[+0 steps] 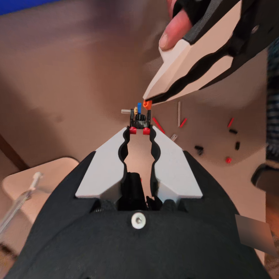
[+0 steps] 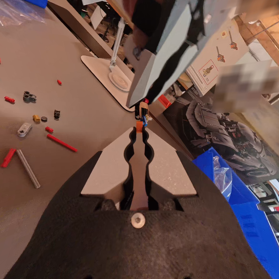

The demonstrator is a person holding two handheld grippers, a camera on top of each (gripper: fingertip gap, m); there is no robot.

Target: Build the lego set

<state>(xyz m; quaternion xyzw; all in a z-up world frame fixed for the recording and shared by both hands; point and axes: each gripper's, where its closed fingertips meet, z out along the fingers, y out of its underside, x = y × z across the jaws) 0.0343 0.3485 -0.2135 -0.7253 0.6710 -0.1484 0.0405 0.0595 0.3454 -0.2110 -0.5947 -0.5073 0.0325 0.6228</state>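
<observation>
My left gripper (image 1: 139, 130) points level away from me, its jaws narrowed onto the two red pegs at the base of the black assembly (image 1: 139, 119), holding it clear above the table (image 1: 75, 90). My right gripper (image 2: 139, 129) comes down at a slant from the upper right in the left wrist view, a finger (image 1: 173, 30) of my hand resting along its side, its tips pinched on an orange connector (image 1: 147, 104) that sits just at the assembly's upper right post. Loose red axles (image 2: 61, 143), a grey axle (image 2: 28, 168) and small black parts (image 2: 29, 96) lie scattered on the table, with a blue bin (image 2: 249, 218) near the right.
</observation>
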